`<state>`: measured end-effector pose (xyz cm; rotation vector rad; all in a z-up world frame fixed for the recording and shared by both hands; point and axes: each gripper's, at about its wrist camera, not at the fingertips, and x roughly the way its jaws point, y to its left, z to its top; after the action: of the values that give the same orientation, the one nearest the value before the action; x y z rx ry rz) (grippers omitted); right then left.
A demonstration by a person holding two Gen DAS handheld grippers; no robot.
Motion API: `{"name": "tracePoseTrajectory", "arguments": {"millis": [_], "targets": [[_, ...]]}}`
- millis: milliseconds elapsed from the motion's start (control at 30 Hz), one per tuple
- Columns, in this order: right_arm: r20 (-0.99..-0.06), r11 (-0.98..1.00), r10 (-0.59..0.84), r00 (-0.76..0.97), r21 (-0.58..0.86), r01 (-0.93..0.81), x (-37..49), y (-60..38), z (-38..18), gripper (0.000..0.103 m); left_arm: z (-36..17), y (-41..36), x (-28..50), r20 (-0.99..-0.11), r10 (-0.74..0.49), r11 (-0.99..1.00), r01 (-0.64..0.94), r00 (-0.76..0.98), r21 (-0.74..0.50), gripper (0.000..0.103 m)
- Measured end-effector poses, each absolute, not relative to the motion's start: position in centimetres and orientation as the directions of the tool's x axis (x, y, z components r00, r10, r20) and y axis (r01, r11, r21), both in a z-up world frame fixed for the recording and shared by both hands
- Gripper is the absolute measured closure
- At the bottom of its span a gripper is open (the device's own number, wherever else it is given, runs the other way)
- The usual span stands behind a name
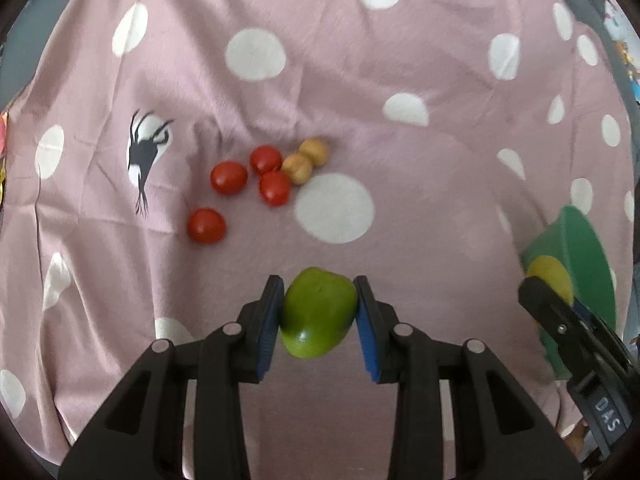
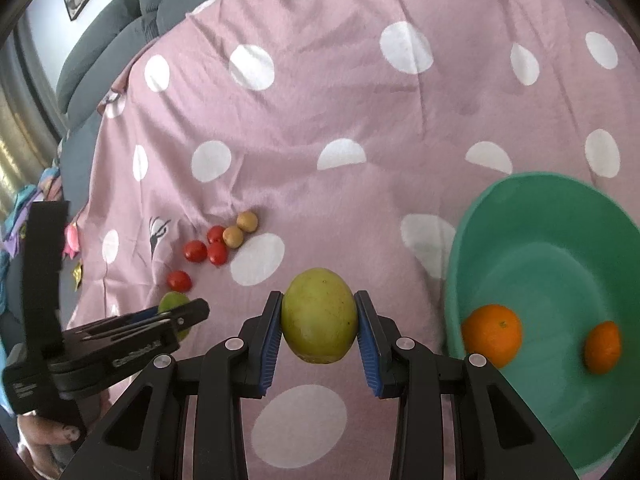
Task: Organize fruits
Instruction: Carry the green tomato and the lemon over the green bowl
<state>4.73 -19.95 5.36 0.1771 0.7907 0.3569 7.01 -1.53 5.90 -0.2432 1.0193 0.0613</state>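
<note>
My left gripper [image 1: 319, 312] is shut on a green fruit [image 1: 318, 318], held above the pink dotted cloth [image 1: 360, 140]. My right gripper [image 2: 319, 320] is shut on a larger yellow-green fruit [image 2: 319, 315], just left of the green bowl [image 2: 500, 216]. The bowl holds two oranges [image 2: 493, 334]. Several red tomatoes [image 1: 229, 177] and two small tan fruits [image 1: 297, 168] lie together on the cloth ahead of the left gripper. The right wrist view shows the left gripper [image 2: 176, 314] at lower left with the green fruit [image 2: 172, 302] partly hidden in it. The left wrist view shows the right gripper [image 1: 556, 300] beside the bowl [image 1: 588, 264].
Grey cushions [image 2: 112, 40] lie beyond the cloth's far left edge. Colourful small items [image 2: 72, 240] sit off the cloth at left. A person's fingers [image 2: 52, 436] hold the left gripper's handle.
</note>
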Motion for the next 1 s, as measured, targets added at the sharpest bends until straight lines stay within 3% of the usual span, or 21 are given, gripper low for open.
{"name": "tracePoseTrajectory", "arguments": {"millis": [367,1000], "targets": [[-0.616,0.934,0.337,0.712,0.315,-0.17,4.1,-22.5,6.8,0.066,8.6,-3.0,6.4,-0.8,-0.098,0.97,-0.124,0.592,-0.211,0.068],[-0.588,0.928,0.205,0.782,0.37,0.035,3.1,-28.5,7.5,0.066,10.7,-11.2,6.2,-0.753,-0.189,0.981,0.082,0.63,-0.177,0.068]]}}
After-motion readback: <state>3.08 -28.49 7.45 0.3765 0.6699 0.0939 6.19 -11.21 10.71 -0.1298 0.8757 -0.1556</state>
